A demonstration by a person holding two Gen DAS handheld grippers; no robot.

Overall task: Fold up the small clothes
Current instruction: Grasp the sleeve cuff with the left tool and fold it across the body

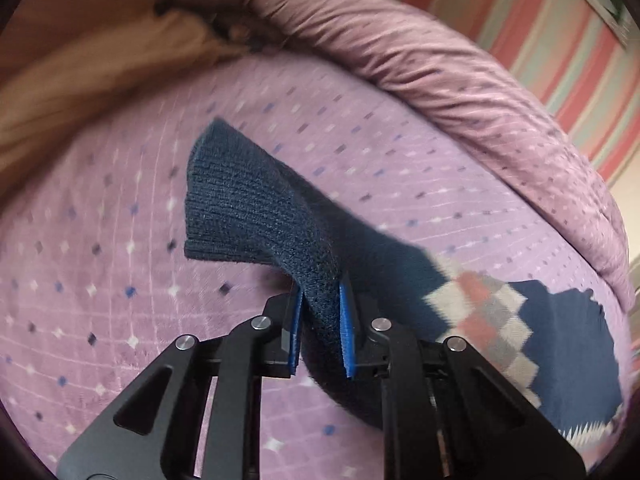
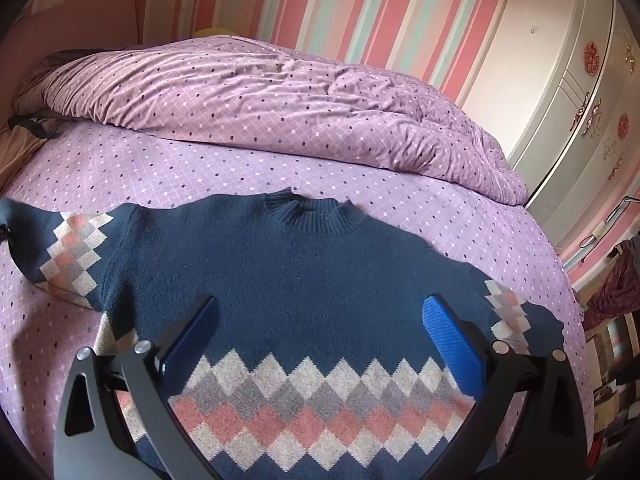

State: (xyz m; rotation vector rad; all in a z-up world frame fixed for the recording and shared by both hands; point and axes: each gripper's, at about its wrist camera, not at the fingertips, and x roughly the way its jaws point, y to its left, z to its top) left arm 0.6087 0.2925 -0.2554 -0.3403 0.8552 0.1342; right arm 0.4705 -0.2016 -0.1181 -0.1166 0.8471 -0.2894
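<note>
The left gripper (image 1: 320, 316) pinched the navy sleeve (image 1: 256, 216) of the sweater (image 2: 304, 272), lifting its ribbed cuff off the purple bedspread (image 1: 100, 280) ahead of the blue pads (image 1: 346, 332). The right gripper (image 2: 320, 336) hung spread wide above the sweater's chest, which lay flat beneath it, collar pointing away toward the rumpled quilt (image 2: 280, 104).

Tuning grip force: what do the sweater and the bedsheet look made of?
Sweater: soft knit, likely wool or acrylic; ribbed cuff and collar, fuzzy matte surface, woven-in diamond pattern.
Bedsheet: looks like short-pile plush or fleece, slight sheen, printed grid with small diamonds; fibre unclear.
The left gripper is shut on the sleeve.
</note>
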